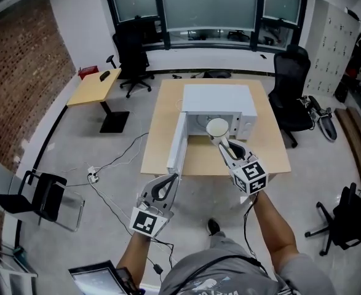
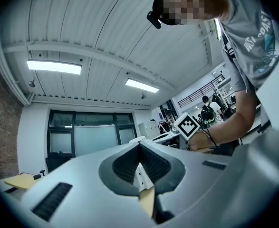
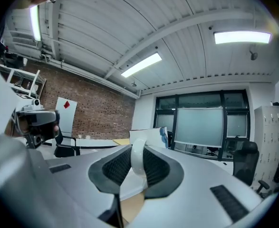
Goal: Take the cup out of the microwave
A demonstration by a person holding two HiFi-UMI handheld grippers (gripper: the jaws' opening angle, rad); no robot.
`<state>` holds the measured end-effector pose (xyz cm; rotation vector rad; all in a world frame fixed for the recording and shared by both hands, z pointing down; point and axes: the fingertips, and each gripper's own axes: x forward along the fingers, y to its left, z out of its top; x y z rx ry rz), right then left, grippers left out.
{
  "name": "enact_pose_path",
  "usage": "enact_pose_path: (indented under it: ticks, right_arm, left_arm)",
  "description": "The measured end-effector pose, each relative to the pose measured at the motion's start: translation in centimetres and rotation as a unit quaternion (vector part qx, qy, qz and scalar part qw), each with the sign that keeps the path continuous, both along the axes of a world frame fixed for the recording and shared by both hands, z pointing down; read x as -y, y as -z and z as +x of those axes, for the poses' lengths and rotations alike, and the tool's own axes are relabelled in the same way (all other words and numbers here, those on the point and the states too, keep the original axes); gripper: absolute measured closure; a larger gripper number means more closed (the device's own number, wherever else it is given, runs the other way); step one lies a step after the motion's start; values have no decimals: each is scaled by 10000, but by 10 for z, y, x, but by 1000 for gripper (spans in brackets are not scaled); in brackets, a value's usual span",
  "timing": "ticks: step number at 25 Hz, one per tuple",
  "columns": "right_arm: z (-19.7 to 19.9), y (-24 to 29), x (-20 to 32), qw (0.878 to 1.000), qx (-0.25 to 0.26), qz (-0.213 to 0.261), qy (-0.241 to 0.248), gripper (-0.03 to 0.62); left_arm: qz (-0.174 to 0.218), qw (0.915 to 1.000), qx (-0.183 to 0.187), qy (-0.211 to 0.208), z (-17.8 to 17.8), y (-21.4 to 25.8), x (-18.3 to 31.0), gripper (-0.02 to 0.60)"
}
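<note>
Plainly, the cup [image 1: 217,127] sits pinched between jaws of the right gripper [image 1: 221,142].

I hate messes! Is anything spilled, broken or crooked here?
Nothing stands out. The microwave has its door open, and the right gripper holds the white cup in front of it. No spill shows on the table.

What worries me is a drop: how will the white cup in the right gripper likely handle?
Probably stiff: the cup looks round-mouthed though the right gripper clamps it. Likely light, since a narrow pinch carries it. Its smooth white part between the ribbed fingers could pivot or slip if swung.
</note>
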<state>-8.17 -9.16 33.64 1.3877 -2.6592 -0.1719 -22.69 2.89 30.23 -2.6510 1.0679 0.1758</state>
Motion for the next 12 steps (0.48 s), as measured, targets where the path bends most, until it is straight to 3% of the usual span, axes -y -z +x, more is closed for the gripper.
enact_pose_path:
  ticks: [6,12]
  right_arm:
    - [6,34,-71,9997,135,105,184,520]
    - [32,55,-122,9997,207,104,104,520]
  left_arm:
    - [133,9996,36,-248,3,8,-26,555]
    - [223,9978,85,-613,27,13,-29,555]
